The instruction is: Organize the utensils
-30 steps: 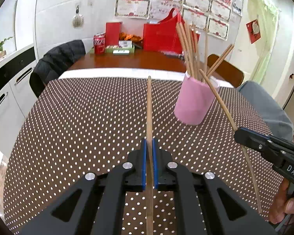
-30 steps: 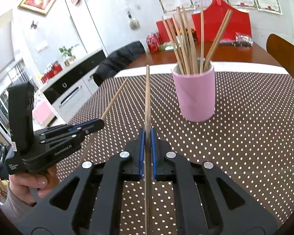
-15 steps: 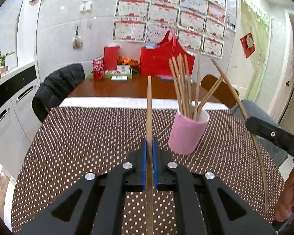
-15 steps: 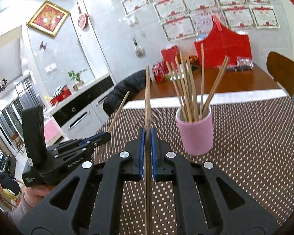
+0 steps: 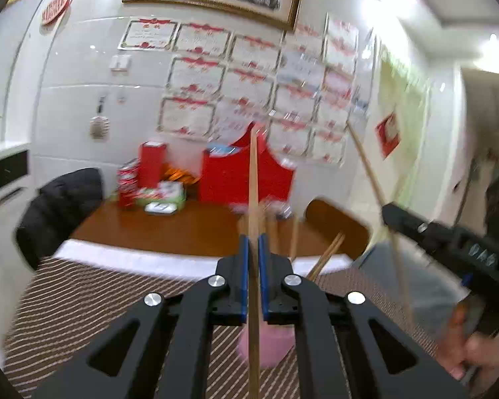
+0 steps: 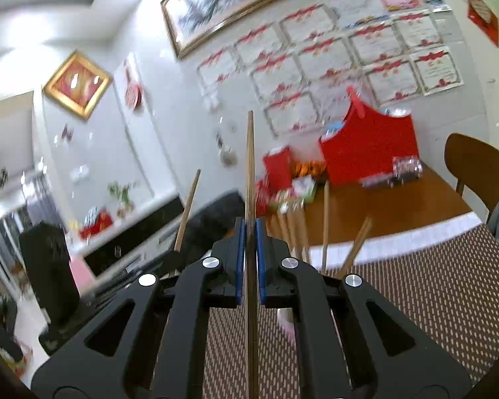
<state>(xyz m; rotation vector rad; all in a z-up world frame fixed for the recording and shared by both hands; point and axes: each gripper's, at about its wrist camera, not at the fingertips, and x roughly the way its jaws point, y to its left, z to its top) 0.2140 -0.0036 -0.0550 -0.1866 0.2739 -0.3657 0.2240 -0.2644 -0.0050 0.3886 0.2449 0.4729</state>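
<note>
My left gripper (image 5: 253,242) is shut on a wooden chopstick (image 5: 253,179) that points up and away. My right gripper (image 6: 250,229) is shut on another wooden chopstick (image 6: 250,166). The pink cup (image 5: 266,345) with several chopsticks stands on the dotted cloth, mostly hidden below my left gripper's jaws; in the right wrist view only a sliver of the cup (image 6: 287,322) shows beside the jaws. The right gripper (image 5: 392,209) and its chopstick (image 5: 366,163) show at the right of the left wrist view. The left gripper's body (image 6: 50,266) shows at lower left of the right wrist view.
A brown dotted tablecloth (image 5: 66,299) covers the near table. Behind it a wooden table (image 5: 189,222) carries a red bag (image 5: 229,173), a red can and boxes. A black jacket hangs on a chair (image 5: 60,199). A wooden chair (image 6: 475,169) stands at the right.
Both grippers have risen and tilted upward with their chopsticks, so the views now show more wall and less table. The pink cup has dropped below the jaws in both views.
</note>
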